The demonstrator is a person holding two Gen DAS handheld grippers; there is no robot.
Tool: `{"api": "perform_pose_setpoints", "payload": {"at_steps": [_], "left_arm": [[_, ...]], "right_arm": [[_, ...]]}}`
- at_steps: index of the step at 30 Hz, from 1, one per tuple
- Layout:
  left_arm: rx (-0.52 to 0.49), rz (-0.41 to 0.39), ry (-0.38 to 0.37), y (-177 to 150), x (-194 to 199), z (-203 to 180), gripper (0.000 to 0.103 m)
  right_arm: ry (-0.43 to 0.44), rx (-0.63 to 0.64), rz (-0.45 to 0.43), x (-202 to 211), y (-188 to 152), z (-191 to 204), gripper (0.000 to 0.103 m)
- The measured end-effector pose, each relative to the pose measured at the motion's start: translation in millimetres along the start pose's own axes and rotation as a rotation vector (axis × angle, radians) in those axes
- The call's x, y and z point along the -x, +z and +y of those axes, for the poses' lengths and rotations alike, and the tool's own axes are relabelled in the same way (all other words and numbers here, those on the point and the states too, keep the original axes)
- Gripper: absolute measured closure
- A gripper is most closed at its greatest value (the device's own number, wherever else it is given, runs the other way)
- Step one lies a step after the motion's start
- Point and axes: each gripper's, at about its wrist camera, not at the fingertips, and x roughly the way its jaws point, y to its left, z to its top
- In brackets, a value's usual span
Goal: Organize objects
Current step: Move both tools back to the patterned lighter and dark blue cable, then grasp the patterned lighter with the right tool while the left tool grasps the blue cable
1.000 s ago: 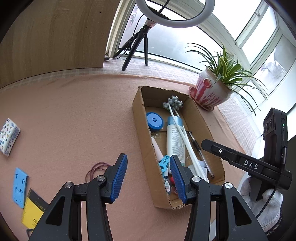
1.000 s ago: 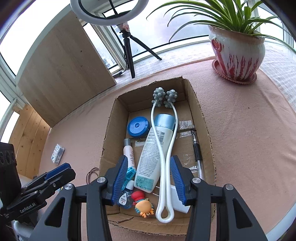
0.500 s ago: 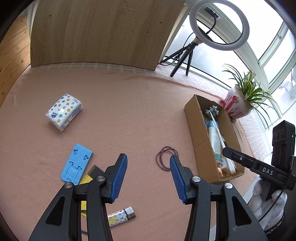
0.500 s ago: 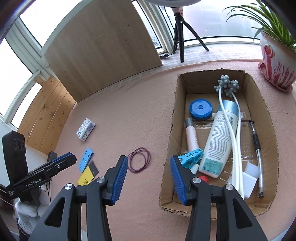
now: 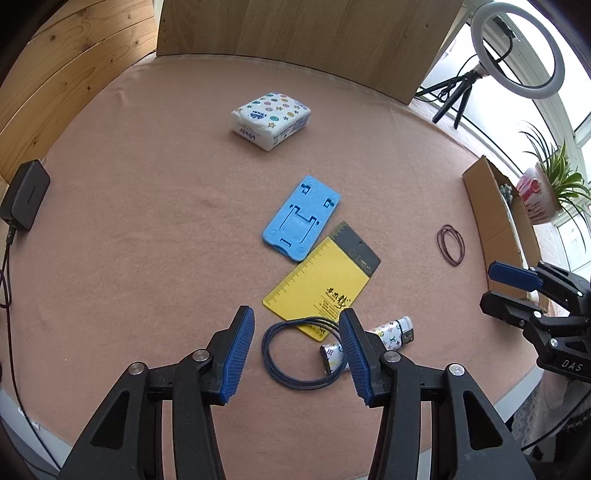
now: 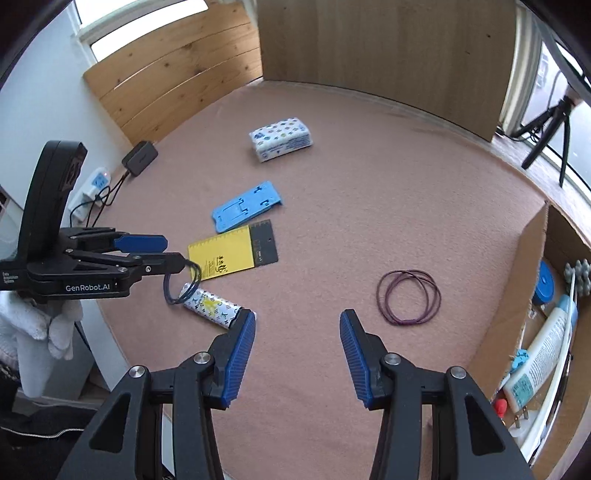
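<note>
My left gripper (image 5: 295,326) is open low over the table. A dark blue cord ring (image 5: 297,356) lies between and just beyond its fingers, touching a patterned lighter (image 5: 384,338). Past them lie a yellow card (image 5: 321,284), a blue phone stand (image 5: 301,218) and a tissue pack (image 5: 271,120). My right gripper (image 6: 297,326) is open with nothing in it, and purple rubber bands (image 6: 408,297) lie ahead to its right. The right wrist view shows the left gripper (image 6: 173,253) over the cord ring (image 6: 181,286) and lighter (image 6: 210,308). The cardboard box (image 6: 517,306) holds a lotion bottle (image 6: 543,354) and other items.
A black charger (image 5: 24,194) with its cable sits at the table's left edge. A wooden board (image 5: 295,33) stands along the back. A potted plant (image 5: 535,199) and a ring light (image 5: 517,48) on a tripod are behind the box. The table's near edge curves below both grippers.
Both grippers have swung left, away from the cardboard box. The left one now hovers over the cord ring and lighter; the right one now faces the open table near the purple bands.
</note>
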Motion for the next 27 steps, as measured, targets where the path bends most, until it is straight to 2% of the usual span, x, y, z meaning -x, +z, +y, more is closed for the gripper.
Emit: {"api": "perform_pose_setpoints", "payload": {"at_steps": [5,11,14,16,18,21,27], "left_arm": [[-0.013,0.023,0.045,-18,-11,1,0.052],[-0.041,0.002,0.103,-23,-9,-6,0.053],[-0.069,0.003,0.156,-25,-10,-8,0.064],[-0.063,0.003,0.160,-27,-8,-7,0.069],[-0.070,0.000,0.180,-28,-7,-6,0.081],[-0.054,-0.006,0.174,-28,-4,0,0.089],[-0.020,-0.013,0.172,-31,0,9,0.095]], "right_arm": [[-0.029,0.166,0.068,-22,2,36,0.059],[-0.012,0.239,0.108,-39,3,51,0.059],[-0.009,0.276,0.120,-46,3,58,0.059],[-0.010,0.296,0.129,-51,5,62,0.059],[-0.003,0.308,0.138,-57,7,65,0.059],[0.000,0.336,0.149,-64,10,70,0.059],[0.000,0.383,0.156,-76,13,81,0.059]]}}
